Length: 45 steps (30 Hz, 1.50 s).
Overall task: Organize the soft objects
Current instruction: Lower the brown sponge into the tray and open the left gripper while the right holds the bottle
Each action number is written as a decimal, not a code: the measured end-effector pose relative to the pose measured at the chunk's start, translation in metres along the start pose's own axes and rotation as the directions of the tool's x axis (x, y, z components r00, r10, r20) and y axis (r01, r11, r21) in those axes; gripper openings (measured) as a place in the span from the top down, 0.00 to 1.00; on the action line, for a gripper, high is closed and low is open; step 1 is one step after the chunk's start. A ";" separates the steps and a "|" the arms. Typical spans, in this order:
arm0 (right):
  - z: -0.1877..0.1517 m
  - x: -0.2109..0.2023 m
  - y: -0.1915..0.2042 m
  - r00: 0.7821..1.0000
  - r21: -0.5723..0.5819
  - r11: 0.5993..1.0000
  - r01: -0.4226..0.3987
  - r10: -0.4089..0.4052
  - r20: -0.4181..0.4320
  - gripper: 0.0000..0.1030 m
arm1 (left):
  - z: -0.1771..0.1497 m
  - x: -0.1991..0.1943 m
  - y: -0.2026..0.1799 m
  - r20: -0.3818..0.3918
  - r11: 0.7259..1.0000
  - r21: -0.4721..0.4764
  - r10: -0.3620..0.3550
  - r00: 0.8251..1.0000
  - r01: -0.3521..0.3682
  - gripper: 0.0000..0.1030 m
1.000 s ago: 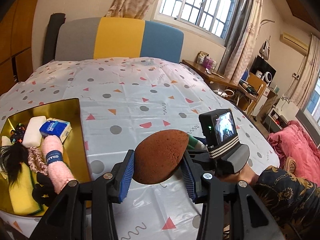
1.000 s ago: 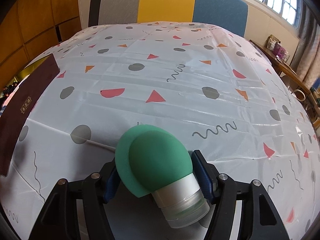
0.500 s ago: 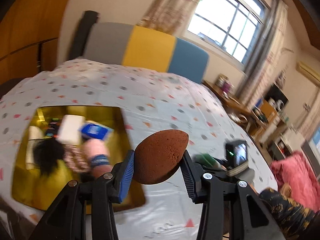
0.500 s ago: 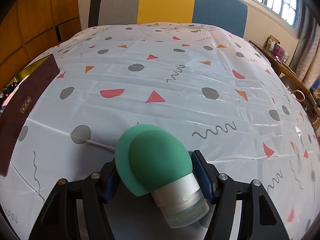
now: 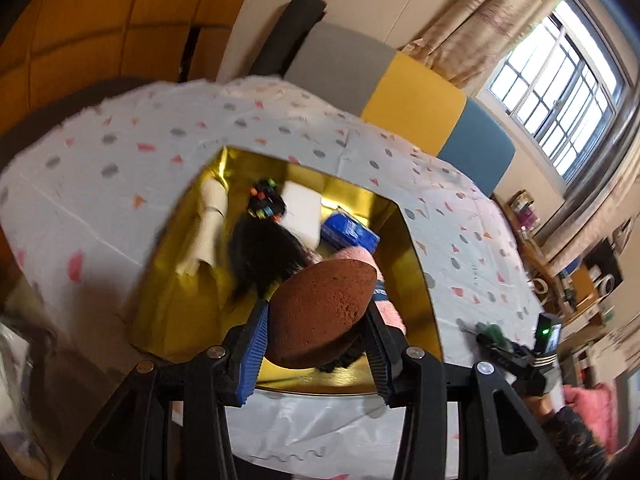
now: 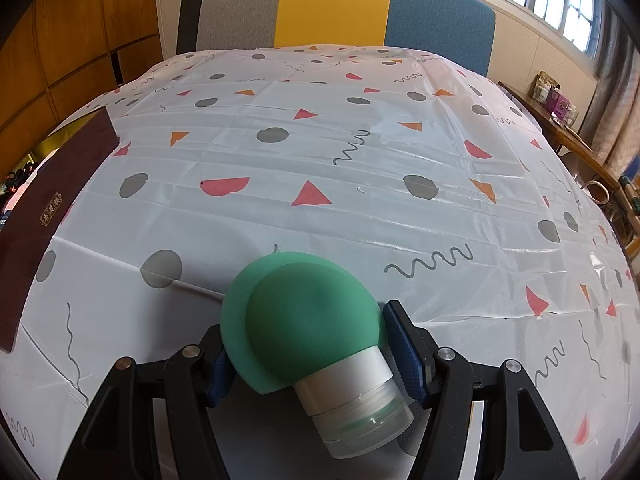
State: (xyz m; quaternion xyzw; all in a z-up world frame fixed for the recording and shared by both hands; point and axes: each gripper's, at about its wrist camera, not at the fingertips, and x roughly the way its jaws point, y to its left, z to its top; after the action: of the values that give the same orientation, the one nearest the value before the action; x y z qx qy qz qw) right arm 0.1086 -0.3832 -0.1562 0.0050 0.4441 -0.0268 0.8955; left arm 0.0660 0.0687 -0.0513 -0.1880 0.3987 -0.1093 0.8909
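Observation:
My left gripper is shut on a brown egg-shaped sponge and holds it above the near part of a gold-lined box. The box holds a white sponge, a blue packet, a pink fluffy piece, a black hairy item, a cream cloth and a yellow sponge. My right gripper is shut on a green soft squeeze bottle with a clear cap, low over the patterned tablecloth.
The box's dark brown lid lies at the left in the right wrist view. A grey, yellow and blue headboard stands at the far edge. The right gripper shows at the right in the left wrist view.
My left gripper has swung left and tilted down with the brown sponge, from over the tablecloth to over the gold box. The right gripper has stayed still.

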 end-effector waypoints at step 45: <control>0.006 -0.001 0.005 1.000 -0.012 1.000 -0.003 0.003 -0.023 0.45 | 0.004 0.035 -0.035 -0.044 0.990 0.128 0.069 0.997 -0.063 0.38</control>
State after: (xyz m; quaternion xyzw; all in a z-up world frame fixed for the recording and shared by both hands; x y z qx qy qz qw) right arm 0.1132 -0.3788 -0.1520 0.0007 0.4544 -0.0230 0.8905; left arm 0.0901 0.0259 -0.0575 -0.1149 0.4185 -0.1093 0.8943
